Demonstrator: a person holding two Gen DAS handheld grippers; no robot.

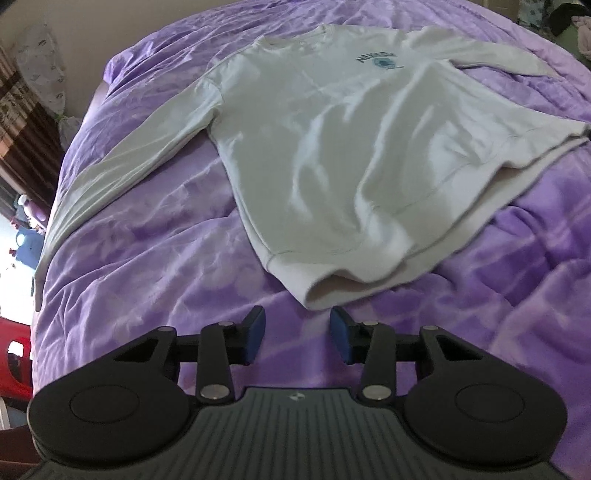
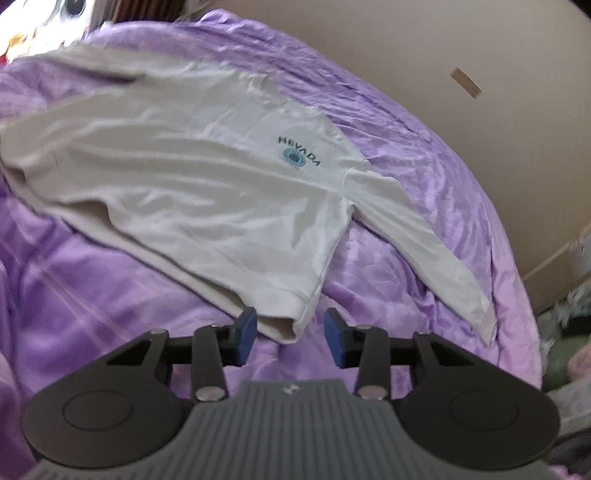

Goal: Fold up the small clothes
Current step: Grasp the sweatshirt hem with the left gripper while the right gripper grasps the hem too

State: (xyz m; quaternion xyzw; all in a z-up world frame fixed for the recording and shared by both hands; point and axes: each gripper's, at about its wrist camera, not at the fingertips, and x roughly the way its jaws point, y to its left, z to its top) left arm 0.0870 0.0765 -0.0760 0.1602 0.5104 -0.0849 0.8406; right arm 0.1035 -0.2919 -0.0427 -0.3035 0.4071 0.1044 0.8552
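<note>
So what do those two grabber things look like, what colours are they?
The left gripper and right gripper look the same. Each has a grey ribbed body with a tiny diamond logo, flanked by two round black discs. Black linkage bars with silver rivets lead to two fingers tipped with blue pads. No cables, hands or sleeves show.

The sweatshirt point(image 1: 332, 147) lies partly cut off: in the left wrist view its right hem corner runs past the frame edge, and its left sleeve cuff point(image 1: 37, 291) is blurred. In the right wrist view the chest print point(image 2: 299, 155) is smeared, its last letter unreadable. Clutter past the bed's far right corner point(image 1: 565, 26) is too small to identify.
</note>
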